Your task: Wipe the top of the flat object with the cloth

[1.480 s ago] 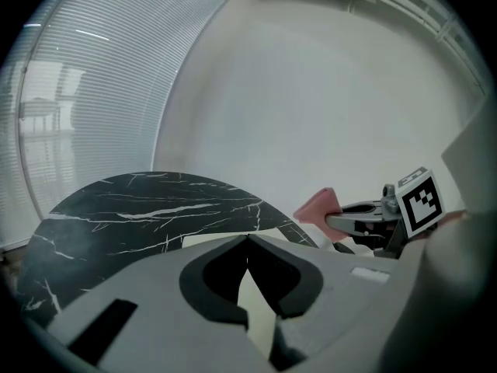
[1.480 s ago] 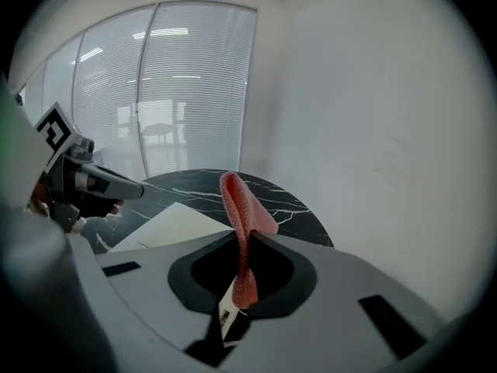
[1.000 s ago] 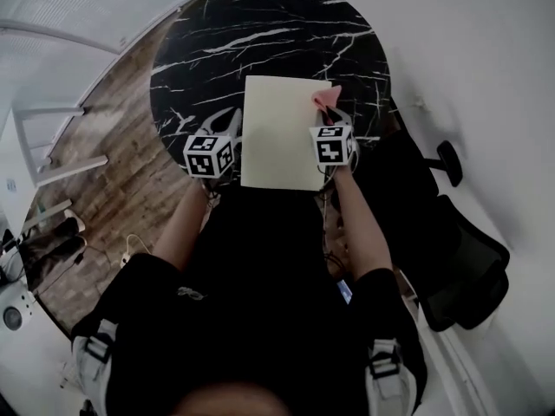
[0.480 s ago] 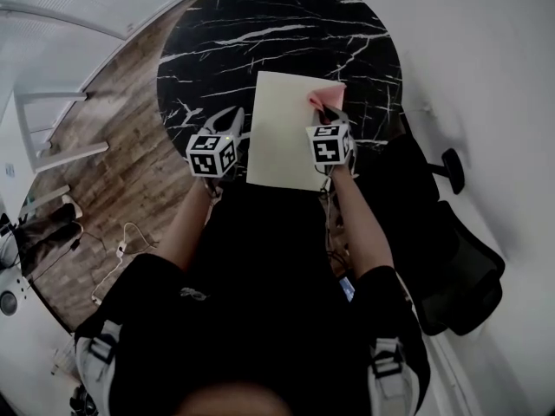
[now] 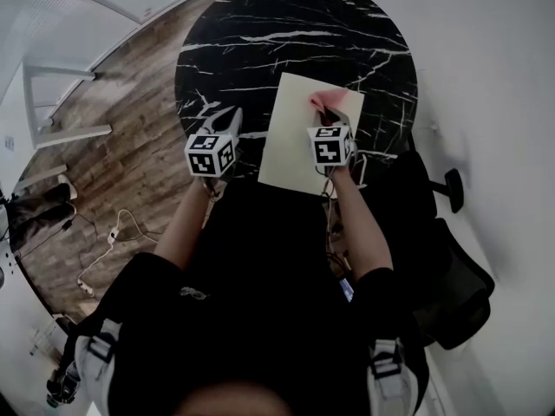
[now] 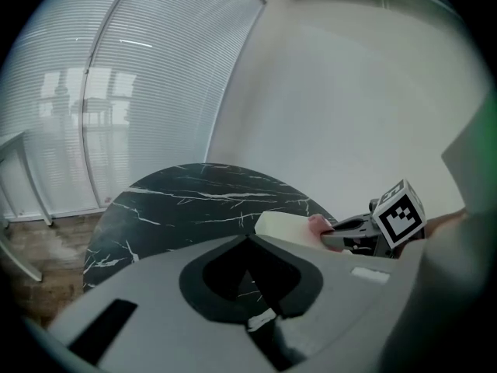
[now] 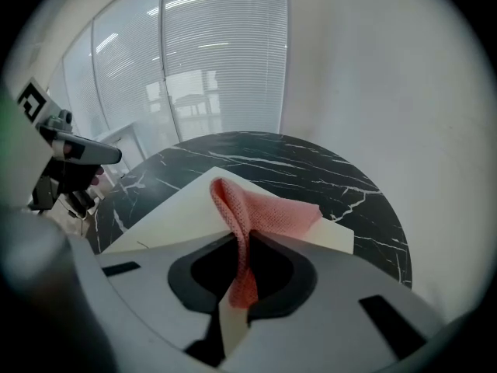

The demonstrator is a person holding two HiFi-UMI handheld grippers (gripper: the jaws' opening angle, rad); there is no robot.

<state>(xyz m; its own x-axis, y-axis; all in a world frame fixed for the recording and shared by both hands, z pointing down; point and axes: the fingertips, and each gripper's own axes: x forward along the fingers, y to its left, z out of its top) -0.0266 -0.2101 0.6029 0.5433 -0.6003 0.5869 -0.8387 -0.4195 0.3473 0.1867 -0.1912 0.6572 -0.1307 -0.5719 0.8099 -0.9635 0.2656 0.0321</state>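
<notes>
Two grippers: right gripper [image 5: 327, 118] fingers pinch the pink cloth [image 7: 264, 212] at 1 o'clock on the board [image 5: 295, 146]; left gripper [image 5: 227, 121] fingers pressed together, empty. Wiping step, I'd say; next, drag toward 7 o'clock.

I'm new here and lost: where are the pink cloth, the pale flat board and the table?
pink cloth [image 7: 272, 212], right gripper view, its spread part.
pale flat board [image 5: 291, 137], head view, bare middle.
table [image 5: 260, 42], head view, bare marble top.

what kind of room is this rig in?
Probably an office or small meeting room: a round black marble-look table, a black swivel office chair beside it, and slatted window blinds along the wall.
</notes>
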